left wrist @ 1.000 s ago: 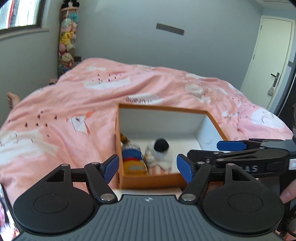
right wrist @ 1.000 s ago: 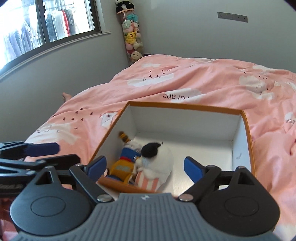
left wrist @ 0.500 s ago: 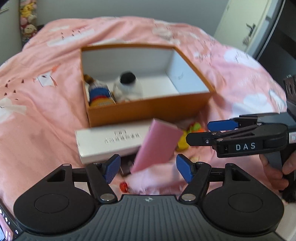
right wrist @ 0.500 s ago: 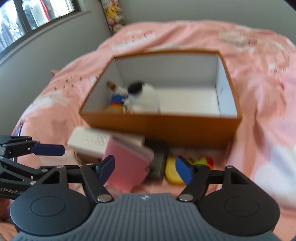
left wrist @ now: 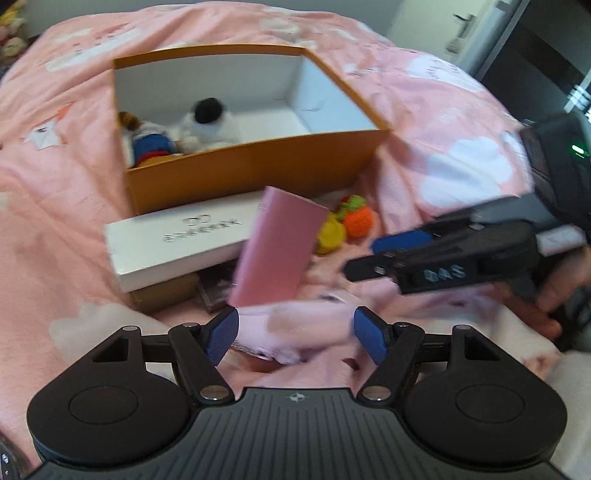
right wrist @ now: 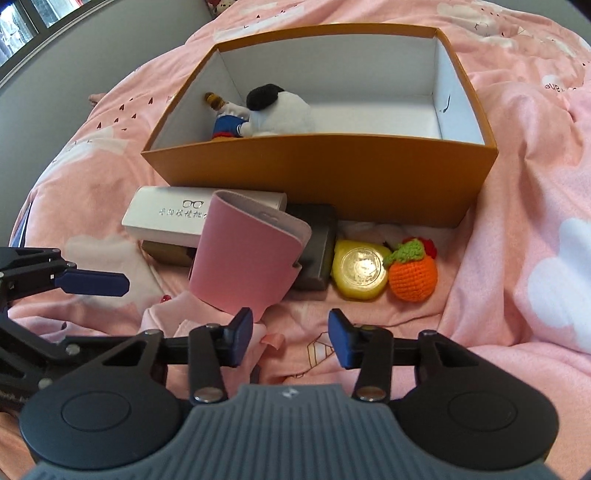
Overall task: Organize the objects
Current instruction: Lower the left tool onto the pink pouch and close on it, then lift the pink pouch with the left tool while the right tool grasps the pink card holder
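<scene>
An orange box (right wrist: 332, 173) (left wrist: 251, 173) sits on the bed with a white plush (right wrist: 280, 110) and a blue-clad doll (right wrist: 227, 123) inside. In front of it lie a white glasses case (right wrist: 166, 214) (left wrist: 177, 236), a pink wallet (right wrist: 247, 258) (left wrist: 277, 251) leaning upright, a dark case (right wrist: 317, 247), a yellow round toy (right wrist: 360, 269) and an orange crochet fruit (right wrist: 413, 277) (left wrist: 356, 218). My left gripper (left wrist: 295, 332) is open and empty, just short of the wallet. My right gripper (right wrist: 290, 336) is open and empty below the wallet's corner.
A pink quilt (right wrist: 535, 184) covers the bed. A window (right wrist: 22, 22) is at the upper left and a door (left wrist: 461, 26) at the far right. Pink cloth (left wrist: 306, 325) lies bunched under the left gripper.
Both grippers have tilted down and pulled back from over the box to the pile of objects in front of it. Both stay open.
</scene>
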Action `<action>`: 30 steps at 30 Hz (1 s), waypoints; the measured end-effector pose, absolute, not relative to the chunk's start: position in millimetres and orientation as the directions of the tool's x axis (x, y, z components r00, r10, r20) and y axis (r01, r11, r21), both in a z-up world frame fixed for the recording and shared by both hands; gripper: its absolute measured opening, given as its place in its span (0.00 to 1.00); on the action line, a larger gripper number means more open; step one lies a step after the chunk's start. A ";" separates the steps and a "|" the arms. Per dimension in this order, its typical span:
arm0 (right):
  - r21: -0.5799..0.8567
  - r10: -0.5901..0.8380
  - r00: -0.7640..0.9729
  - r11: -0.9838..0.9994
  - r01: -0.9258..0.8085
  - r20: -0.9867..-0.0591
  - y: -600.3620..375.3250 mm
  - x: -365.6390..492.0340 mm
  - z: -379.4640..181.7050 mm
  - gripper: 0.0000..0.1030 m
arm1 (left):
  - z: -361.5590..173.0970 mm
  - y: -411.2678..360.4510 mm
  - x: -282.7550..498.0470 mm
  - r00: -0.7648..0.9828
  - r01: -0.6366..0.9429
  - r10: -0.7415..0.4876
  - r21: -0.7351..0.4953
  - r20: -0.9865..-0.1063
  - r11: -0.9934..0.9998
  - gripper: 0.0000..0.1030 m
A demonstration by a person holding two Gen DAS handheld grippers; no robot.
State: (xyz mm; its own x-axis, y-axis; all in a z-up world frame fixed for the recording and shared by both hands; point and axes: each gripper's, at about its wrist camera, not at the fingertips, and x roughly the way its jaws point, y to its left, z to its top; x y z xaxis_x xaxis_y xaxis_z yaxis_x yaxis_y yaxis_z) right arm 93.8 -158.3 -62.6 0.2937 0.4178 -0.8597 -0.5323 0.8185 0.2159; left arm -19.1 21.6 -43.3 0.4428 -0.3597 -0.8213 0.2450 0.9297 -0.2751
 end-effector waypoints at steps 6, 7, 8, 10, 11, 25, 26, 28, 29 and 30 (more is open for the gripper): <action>0.217 0.412 0.286 0.822 -0.526 -0.865 -159.6 94.2 -63.8 0.47 | -47.8 19.4 -19.8 0.419 0.258 -0.349 -0.258 -0.839 0.931 0.83; 0.218 0.412 0.284 0.821 -0.527 -0.866 -159.2 94.2 -64.1 0.47 | -50.0 20.3 -18.7 0.414 0.251 -0.347 -0.261 -0.842 0.932 0.83; 0.218 0.412 0.282 0.820 -0.529 -0.866 -158.8 94.2 -64.6 0.47 | -51.7 20.9 -18.3 0.411 0.248 -0.351 -0.267 -0.841 0.931 0.83; 0.215 0.412 0.280 0.817 -0.535 -0.867 -157.7 93.6 -65.0 0.47 | -54.0 22.2 -17.4 0.417 0.244 -0.360 -0.278 -0.835 0.929 0.83; 0.215 0.412 0.278 0.816 -0.536 -0.868 -157.4 93.8 -65.4 0.47 | -55.5 22.5 -15.9 0.421 0.240 -0.361 -0.282 -0.832 0.929 0.83; 0.175 0.395 0.344 0.834 -0.524 -0.852 -161.3 95.7 -58.9 0.47 | -55.4 28.3 -2.7 0.497 0.138 -0.329 -0.301 -0.803 0.944 0.32; 0.176 0.398 0.349 0.833 -0.524 -0.848 -161.8 95.8 -57.4 0.47 | -55.4 29.9 -2.0 0.503 0.126 -0.324 -0.303 -0.801 0.945 0.30; 0.168 0.398 0.361 0.834 -0.526 -0.844 -162.1 95.5 -55.4 0.47 | -55.6 32.4 -1.1 0.516 0.098 -0.304 -0.298 -0.800 0.950 0.25; 0.162 0.396 0.368 0.834 -0.528 -0.842 -161.8 95.1 -54.3 0.47 | -55.7 33.7 -0.6 0.522 0.082 -0.291 -0.292 -0.802 0.953 0.23; 0.157 0.396 0.373 0.833 -0.531 -0.839 -161.4 94.4 -53.2 0.47 | -55.9 35.6 0.0 0.526 0.063 -0.277 -0.288 -0.804 0.956 0.22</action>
State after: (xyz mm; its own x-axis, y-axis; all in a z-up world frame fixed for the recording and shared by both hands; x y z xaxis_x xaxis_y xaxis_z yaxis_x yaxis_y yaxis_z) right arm 94.4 -161.4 -53.2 0.3726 0.3956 -0.8394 -0.5308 0.8328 0.1569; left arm 0.0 35.6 -55.9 0.5264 -0.2770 -0.8039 0.0633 0.9556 -0.2878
